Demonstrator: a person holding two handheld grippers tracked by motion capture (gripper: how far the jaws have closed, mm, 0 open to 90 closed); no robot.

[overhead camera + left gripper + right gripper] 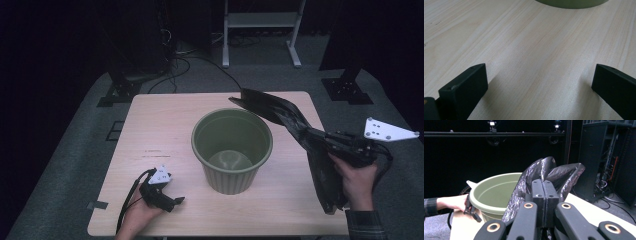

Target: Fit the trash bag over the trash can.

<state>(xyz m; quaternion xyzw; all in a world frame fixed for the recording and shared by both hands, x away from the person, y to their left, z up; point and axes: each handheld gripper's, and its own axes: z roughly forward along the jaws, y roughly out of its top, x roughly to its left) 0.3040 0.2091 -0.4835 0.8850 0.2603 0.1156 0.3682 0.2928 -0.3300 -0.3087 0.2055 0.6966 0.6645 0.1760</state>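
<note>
Right tongs [320, 137] clenched on a black plastic bag [300, 135], jaws pressed flat together with the film pinched between them, as the right gripper view [545, 192] shows. Held clear of the desk [160, 125], likely so the bag can hang and unfold: one part reaches up and ahead of the tongs toward the far rim of the green bin [232, 150], the rest droops below the hand. The bag touches no part of the bin as far as I can tell.

Left tongs [167, 197] released, jaws wide apart, nothing between them, resting low on the desk. The bin's base stands just ahead of them [571, 3], so they seem parked ready to steady it or take the bag's free edge.

Bin upright and empty, between the two tongs, probably awaiting the bag as a liner.
</note>
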